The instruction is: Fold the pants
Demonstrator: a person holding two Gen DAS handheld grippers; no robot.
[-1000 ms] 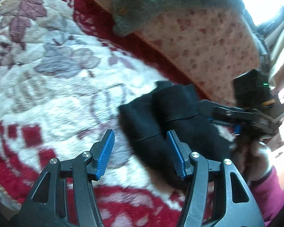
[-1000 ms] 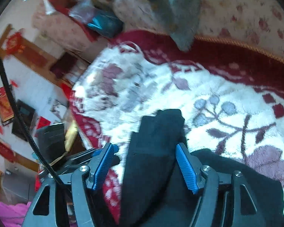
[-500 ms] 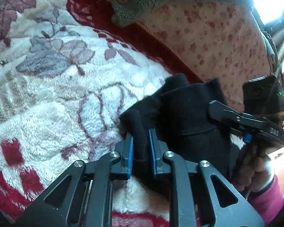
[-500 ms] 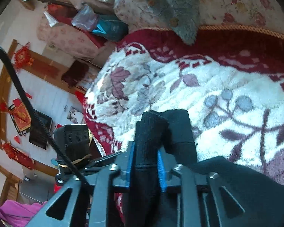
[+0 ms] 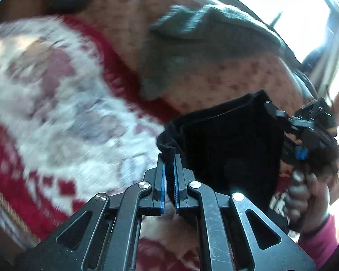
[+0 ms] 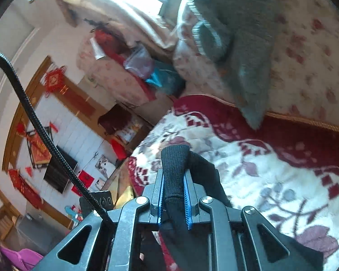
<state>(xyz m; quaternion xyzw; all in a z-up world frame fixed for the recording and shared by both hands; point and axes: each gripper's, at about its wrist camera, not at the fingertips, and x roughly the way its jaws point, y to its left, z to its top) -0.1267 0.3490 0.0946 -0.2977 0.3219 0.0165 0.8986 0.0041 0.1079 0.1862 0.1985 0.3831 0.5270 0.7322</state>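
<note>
Lifting is the step you appear to be in: the black pants hang clear of the floral blanket, stretched between your two tools, so a fold looks underway, not finished. From here you would likely carry the raised edge across and lay it flat on the rest of the cloth, keeping both grips level so the layers line up. Slack on one side could make the fold land crooked.

Your left wrist view gives the wide picture: a taut dark panel spanning from the left gripper to the right gripper, with your hand on its handle below. Motion blur smears the blanket there. It also shows the grey cloth draped on the spotted cushion behind.

Your right wrist view shows what the other cannot: the right gripper closed tight around a thick bunched roll of pants, blue pads pressing both sides, and the room's wall beyond.

Smallest detail: the left claw pinches only a thin ridge of fabric, nearly closed.
</note>
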